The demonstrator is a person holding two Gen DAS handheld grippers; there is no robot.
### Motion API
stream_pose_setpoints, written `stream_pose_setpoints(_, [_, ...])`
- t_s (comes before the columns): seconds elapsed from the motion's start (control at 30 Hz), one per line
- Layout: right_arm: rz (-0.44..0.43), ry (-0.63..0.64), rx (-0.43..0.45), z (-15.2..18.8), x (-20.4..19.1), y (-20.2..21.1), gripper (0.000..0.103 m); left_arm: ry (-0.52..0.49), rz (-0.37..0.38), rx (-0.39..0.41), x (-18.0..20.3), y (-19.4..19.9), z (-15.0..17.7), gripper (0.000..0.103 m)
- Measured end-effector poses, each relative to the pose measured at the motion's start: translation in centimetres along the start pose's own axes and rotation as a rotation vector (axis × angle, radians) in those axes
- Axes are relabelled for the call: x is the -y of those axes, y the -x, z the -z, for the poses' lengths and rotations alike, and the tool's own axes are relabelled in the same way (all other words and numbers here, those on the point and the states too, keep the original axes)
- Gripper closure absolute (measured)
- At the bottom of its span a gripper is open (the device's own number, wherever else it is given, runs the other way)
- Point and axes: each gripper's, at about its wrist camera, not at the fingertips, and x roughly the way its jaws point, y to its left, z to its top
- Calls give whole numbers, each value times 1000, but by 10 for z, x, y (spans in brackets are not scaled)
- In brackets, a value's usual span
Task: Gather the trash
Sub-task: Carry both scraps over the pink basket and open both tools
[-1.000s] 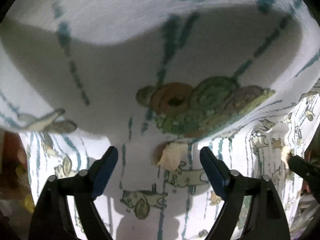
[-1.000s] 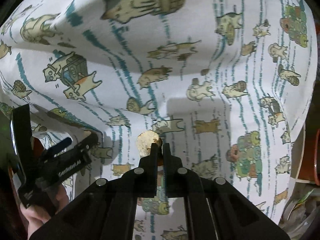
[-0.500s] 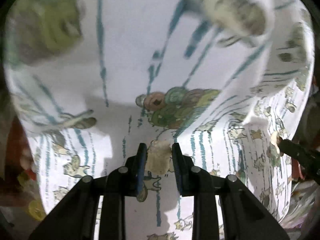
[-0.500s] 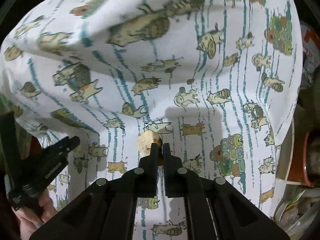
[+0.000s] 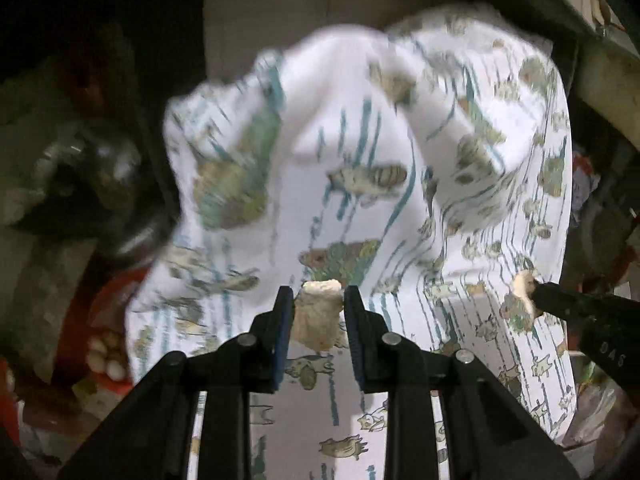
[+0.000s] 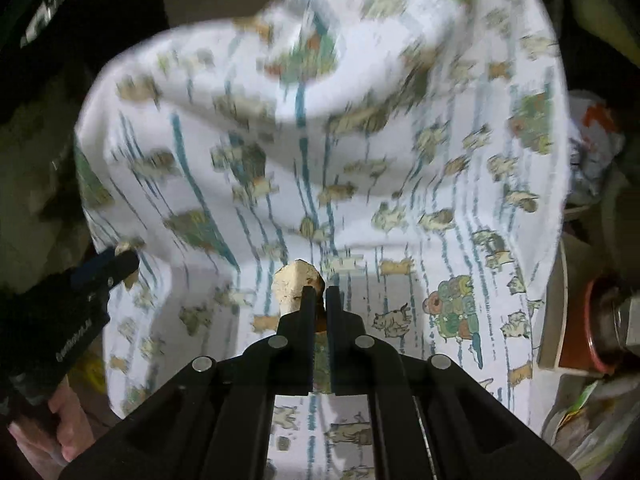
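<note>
A white cloth (image 5: 360, 160) printed with cartoon cats and teal stripes fills both views; it also shows in the right wrist view (image 6: 360, 160). My left gripper (image 5: 316, 312) is shut on a pale crumbly scrap (image 5: 318, 320) and holds it above the cloth. My right gripper (image 6: 318, 300) is shut on a second pale scrap (image 6: 292, 284). In the left wrist view the right gripper (image 5: 536, 296) shows at the right edge with its scrap (image 5: 522, 286). In the right wrist view the left gripper (image 6: 120, 260) shows at the left.
Dark clutter surrounds the cloth. A red container with pale round things (image 5: 104, 352) sits at lower left. A dark metal pot (image 5: 92, 176) is at left. A red-rimmed cup (image 6: 592, 320) and plastic wrappers (image 6: 592, 128) lie at right.
My left gripper closed on the pale scrap and lifted it. Both grippers pulled back from the cloth, so its edges and the dark surroundings now show. The right stays shut on its scrap.
</note>
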Motion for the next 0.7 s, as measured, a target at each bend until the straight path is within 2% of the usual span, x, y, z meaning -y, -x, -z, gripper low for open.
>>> stream_pose_setpoints(0.1, [-4, 2, 43, 6, -6, 25, 98, 43, 26, 40, -3, 32, -3, 79])
stream_pose_setpoints(0.23, [-9, 40, 94, 24, -20, 61, 98, 8, 12, 109, 5, 79, 4, 79])
stream_pose_setpoints(0.37, [-60, 65, 70, 44, -35, 93, 98, -11, 9, 147, 6, 123, 20, 79])
stream_pose_setpoints(0.43, [-81, 63, 89, 57, -42, 115, 98, -15, 5, 161, 6, 141, 32, 79])
stream_pose_setpoints(0.53, [-88, 63, 133, 74, -48, 141, 98, -11, 0, 158, 4, 165, 50, 79])
stream_pose_setpoints(0.7, [-124, 62, 161, 102, -59, 174, 98, 8, 0, 112, -1, 180, 78, 79])
